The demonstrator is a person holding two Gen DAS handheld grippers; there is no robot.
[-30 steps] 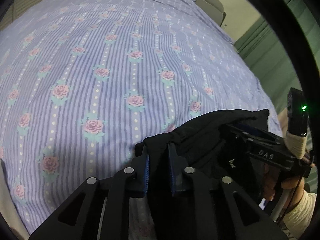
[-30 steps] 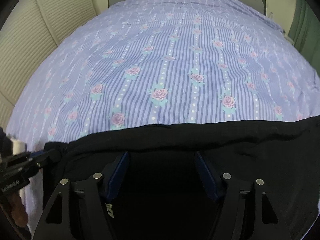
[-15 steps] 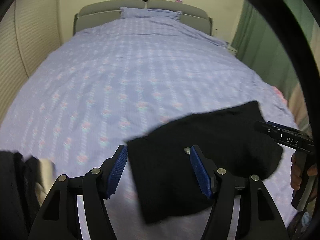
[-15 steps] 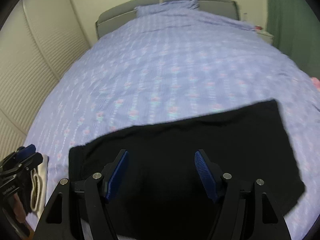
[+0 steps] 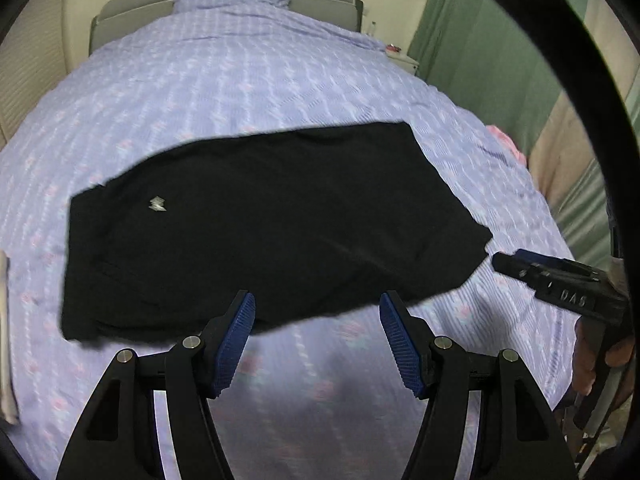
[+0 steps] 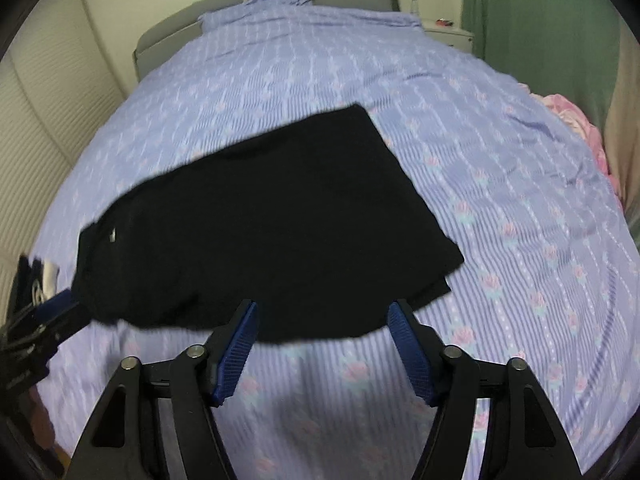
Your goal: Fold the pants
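Dim, even indoor light, soft with motion blur in both wrist views.

The floral bedspread point(image 5: 280, 92) smears into streaks, sharper at the lower right of the right wrist view, and the black pants point(image 5: 272, 224) read as a flat, detailless mass with blurred edges (only a small pale logo registers). A soft shadow pools on the cover just ahead of the blue pads point(image 6: 236, 352), which stay crisp. Fisheye bulge bends the bed into a dome; black vignetting rings every corner. No glare anywhere.

Matt black cloth pants point(image 5: 272, 216) lie on a soft printed cotton-like bedspread point(image 5: 248, 92); claw pads point(image 5: 236, 344) look ribbed.
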